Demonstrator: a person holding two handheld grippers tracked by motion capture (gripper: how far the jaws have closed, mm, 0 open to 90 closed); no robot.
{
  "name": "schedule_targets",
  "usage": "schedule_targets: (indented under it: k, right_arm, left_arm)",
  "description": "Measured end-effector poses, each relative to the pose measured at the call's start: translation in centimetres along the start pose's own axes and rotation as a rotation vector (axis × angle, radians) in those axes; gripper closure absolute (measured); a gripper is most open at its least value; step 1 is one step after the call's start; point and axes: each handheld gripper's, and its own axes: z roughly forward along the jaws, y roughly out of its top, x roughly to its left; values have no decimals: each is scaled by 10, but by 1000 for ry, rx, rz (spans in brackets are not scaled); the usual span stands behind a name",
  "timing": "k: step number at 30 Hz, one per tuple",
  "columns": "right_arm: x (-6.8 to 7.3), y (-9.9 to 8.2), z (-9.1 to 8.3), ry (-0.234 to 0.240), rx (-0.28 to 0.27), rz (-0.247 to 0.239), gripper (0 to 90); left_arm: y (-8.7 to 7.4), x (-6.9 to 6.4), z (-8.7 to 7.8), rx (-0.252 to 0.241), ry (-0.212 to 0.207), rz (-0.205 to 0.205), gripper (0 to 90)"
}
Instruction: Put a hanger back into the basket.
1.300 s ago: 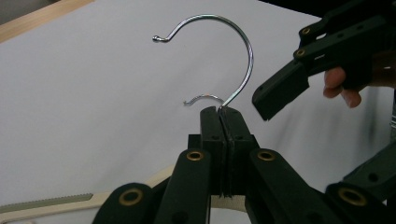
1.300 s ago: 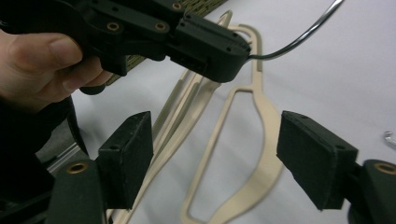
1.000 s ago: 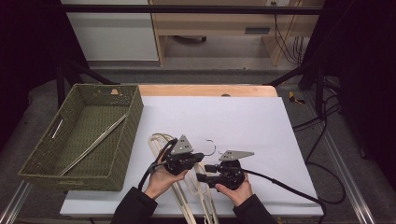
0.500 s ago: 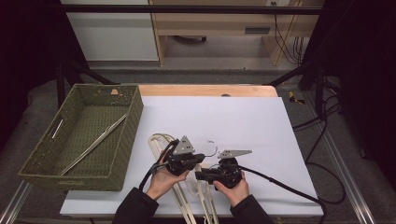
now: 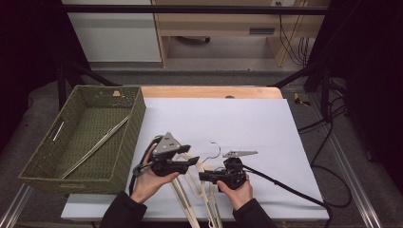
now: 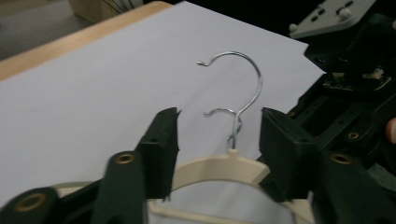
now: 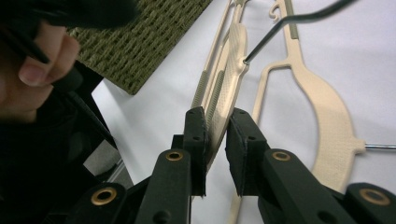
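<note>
The right tool point(image 7: 215, 116) is closed on the cream plastic clothes hanger with a metal hook point(image 7: 229, 60); its two black jaws pinch the thin ribbed body of this hanger edge-on, and they have just been closing on it. In the high view the right tool point(image 5: 205, 176) sits at the near middle of the surface, pointing to the left, held in the person's right hand point(image 5: 235, 190).

The left tool point(image 6: 219, 135) stands about half open, its jaws have just been opening, and the pads do not press on anything. The top of the hanger point(image 6: 224, 165) lies between the jaws, and its silver hook point(image 6: 250, 79) rises beyond them. In the high view the left tool point(image 5: 192, 161) is just left of the right tool, held in the left hand point(image 5: 152, 178).

A second cream hanger point(image 7: 322, 107) lies flat on the white sheet point(image 5: 237, 123) that covers the surface, just beside the held one. The long arms of the hangers point(image 5: 190, 204) run toward the near edge between the two hands.

At the far left stands a green woven rectangular basket point(image 5: 126, 142). Inside it lies a long thin metal rod point(image 5: 95, 148).
</note>
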Motion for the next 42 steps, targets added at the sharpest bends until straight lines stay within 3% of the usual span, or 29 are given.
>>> schedule_targets:
  k: [6, 9, 11, 14, 18, 24, 31, 33, 36, 42]
  right_arm:
    - [3, 7, -9, 12, -36, 6, 839]
    - [5, 12, -17, 31, -55, 0, 864]
    - [6, 14, -21, 15, -51, -12, 866]
    - [6, 17, -27, 18, -49, -44, 867]
    - [6, 23, -39, 23, -46, -126, 867]
    - [9, 31, -55, 73, -39, -225, 867]
    - [15, 30, -55, 106, -14, -291, 867]
    - [16, 29, -54, 117, 0, -302, 867]
    - [17, 27, -53, 133, 15, -315, 868]
    - [20, 26, -51, 153, 33, -334, 868]
  left_arm:
    - [-15, 12, -33, -30, 74, -26, 271]
    - [-26, 16, -46, -42, 97, -39, 235]
    - [-31, 20, -52, -37, 103, -48, 224]
    - [-32, 23, -58, -45, 99, -52, 212]
    - [-28, 21, -61, -39, 66, -34, 164]
    - [-18, 17, -54, 11, 22, 3, 122]
    - [-7, 7, -30, 84, -61, 83, 220]
    - [-6, 3, -23, 112, -91, 106, 317]
    - [-7, -1, -13, 152, -109, 132, 384]
    - [-9, -2, -5, 215, -161, 148, 616]
